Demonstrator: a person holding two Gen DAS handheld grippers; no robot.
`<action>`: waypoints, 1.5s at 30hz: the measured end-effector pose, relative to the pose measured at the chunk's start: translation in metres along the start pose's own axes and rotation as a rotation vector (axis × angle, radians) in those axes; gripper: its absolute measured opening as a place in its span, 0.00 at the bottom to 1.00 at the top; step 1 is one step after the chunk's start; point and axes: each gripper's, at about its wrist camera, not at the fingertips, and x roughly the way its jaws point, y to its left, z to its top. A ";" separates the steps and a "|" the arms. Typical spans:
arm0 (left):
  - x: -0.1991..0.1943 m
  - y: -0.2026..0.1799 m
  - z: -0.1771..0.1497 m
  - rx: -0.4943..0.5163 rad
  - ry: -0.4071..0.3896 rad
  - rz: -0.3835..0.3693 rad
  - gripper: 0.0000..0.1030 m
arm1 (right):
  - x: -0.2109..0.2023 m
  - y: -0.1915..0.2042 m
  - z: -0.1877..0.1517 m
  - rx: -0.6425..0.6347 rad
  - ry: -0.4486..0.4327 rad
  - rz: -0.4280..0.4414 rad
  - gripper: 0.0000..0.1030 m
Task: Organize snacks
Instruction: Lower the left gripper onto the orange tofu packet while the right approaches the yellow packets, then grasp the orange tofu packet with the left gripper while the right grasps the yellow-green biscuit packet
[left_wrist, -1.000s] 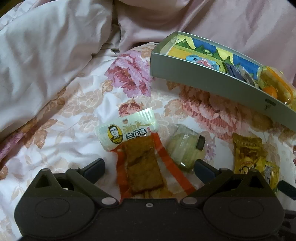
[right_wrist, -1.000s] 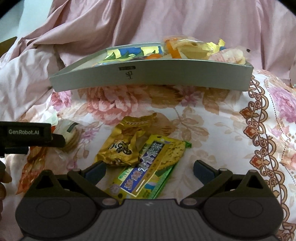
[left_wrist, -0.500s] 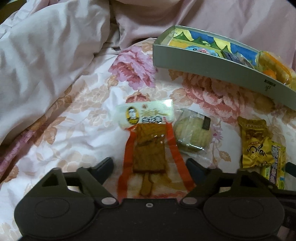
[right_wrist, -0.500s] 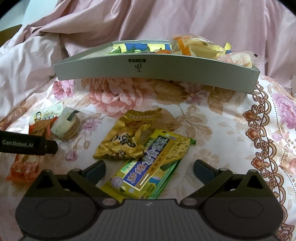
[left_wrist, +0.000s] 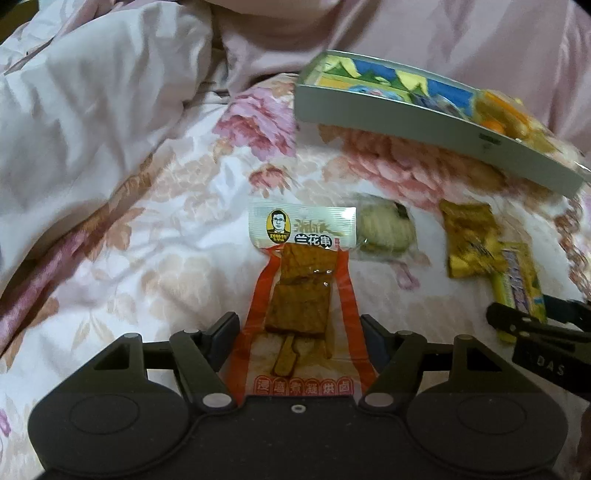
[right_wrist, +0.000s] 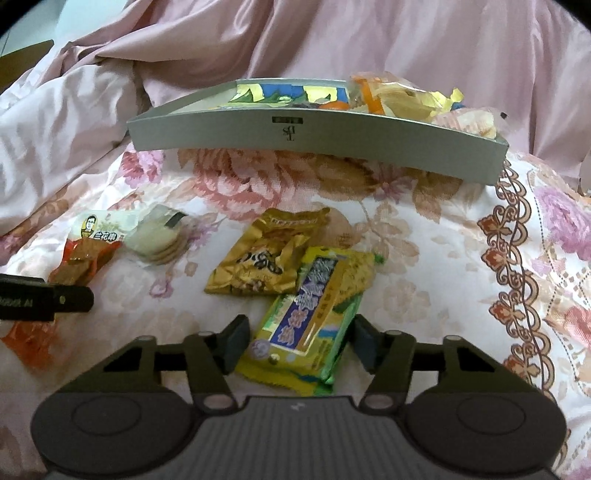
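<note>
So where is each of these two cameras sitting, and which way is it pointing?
Left wrist: rides on the left hand-held gripper, looking forward over the orange tofu snack toward the grey box; its own fingers show.
Right wrist: rides on the right hand-held gripper, looking over the green cracker pack to the same box; its fingers show.
Shared: box, all four snacks, and each other's gripper.

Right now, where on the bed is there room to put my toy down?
The bedspread is bare left of the tofu pack, up to the pink quilt. There is another bare patch right of the green pack, toward the patterned border. The middle is crowded: biscuits, gold pack and both tools. The box is full on its right.
</note>
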 end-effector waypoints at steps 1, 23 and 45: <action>-0.003 -0.001 -0.003 0.001 0.005 -0.009 0.70 | -0.003 0.000 -0.001 -0.002 0.011 0.009 0.57; -0.001 0.002 -0.011 0.074 -0.004 0.017 0.85 | -0.040 0.005 -0.027 -0.022 0.023 0.097 0.80; -0.014 -0.010 -0.015 0.087 -0.046 -0.066 0.56 | -0.039 0.025 -0.034 -0.075 -0.060 0.108 0.49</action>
